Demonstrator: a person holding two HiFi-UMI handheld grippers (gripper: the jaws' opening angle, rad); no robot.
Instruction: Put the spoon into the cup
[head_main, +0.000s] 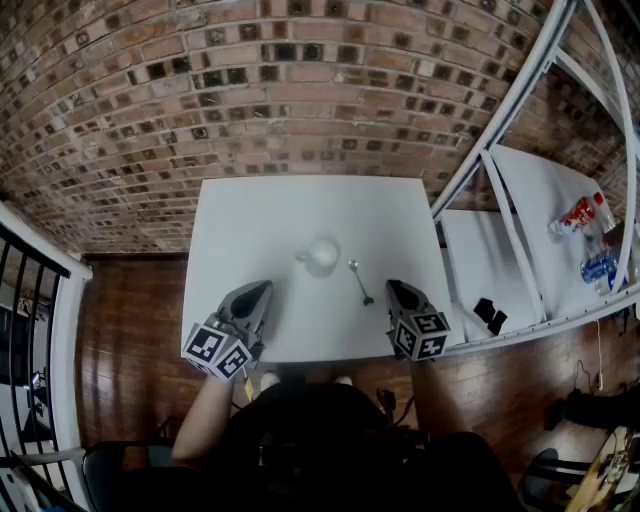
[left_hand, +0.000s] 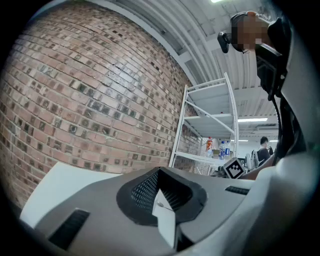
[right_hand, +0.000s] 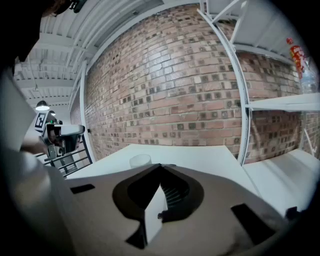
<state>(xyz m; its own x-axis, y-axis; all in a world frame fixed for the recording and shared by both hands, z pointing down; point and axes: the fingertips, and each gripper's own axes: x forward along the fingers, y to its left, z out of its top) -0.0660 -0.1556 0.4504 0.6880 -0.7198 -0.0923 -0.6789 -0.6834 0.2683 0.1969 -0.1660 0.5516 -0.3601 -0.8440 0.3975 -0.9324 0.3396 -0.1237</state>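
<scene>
We hold the left gripper (head_main: 262, 291) and right gripper (head_main: 396, 290) at the table's (head_main: 250, 220) near edge, jaws pressed together on nothing. The spoon (head_main: 360, 282) lies flat at the cup's (head_main: 322, 254) four o'clock, just beside it. It looks light, stiff, slippery and thin against the tabletop; we'd pinch it mid-handle.
</scene>
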